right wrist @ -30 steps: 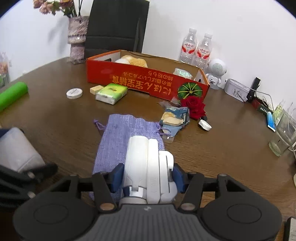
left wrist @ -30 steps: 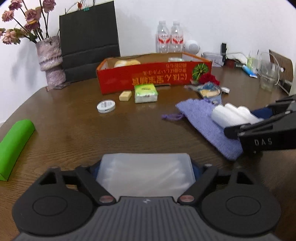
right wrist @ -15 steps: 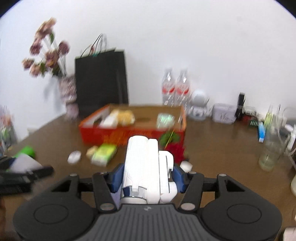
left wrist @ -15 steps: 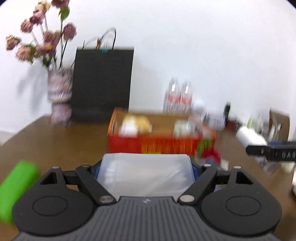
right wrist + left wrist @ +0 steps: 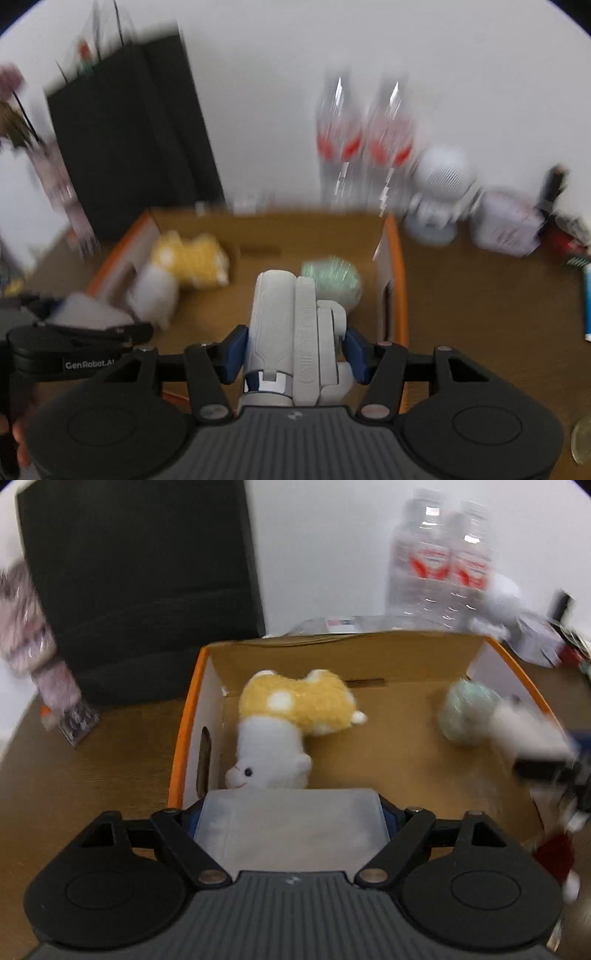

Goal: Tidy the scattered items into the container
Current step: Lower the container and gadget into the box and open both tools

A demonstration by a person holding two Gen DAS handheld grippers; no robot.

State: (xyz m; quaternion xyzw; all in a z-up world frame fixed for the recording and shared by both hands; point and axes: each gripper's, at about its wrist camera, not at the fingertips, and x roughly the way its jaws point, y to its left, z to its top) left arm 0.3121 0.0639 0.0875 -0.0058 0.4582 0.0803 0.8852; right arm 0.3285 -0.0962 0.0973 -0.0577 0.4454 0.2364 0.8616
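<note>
Nearest to you, your left gripper is clamped on a translucent plastic box, its blue pads pressed against the box's two sides; the box hangs above the near edge of the cardboard container. Your right gripper is likewise clamped, on a white folded device that stands upright between the pads; what kind of device it is the blurred view does not settle. It too hangs above the container's near part, to the right of the left gripper, whose black finger and load appear at the left edge of the right wrist view.

Below both loads lies the container's brown floor. On its left half, just beside the left wall, rests a plush toy with a white head and a yellow spotted body, lying on its side. On the right half, near the right wall, sits a pale green round object, probably a ball of soft material. The container's rim is orange, and its left wall carries a slot handle.

Beyond the far wall of the container, two clear water bottles with red labels stand side by side. To their right a small white round robot figure stands on the wooden table. To the far left a black paper bag stands against the white wall, with a pale vase at its left.
</note>
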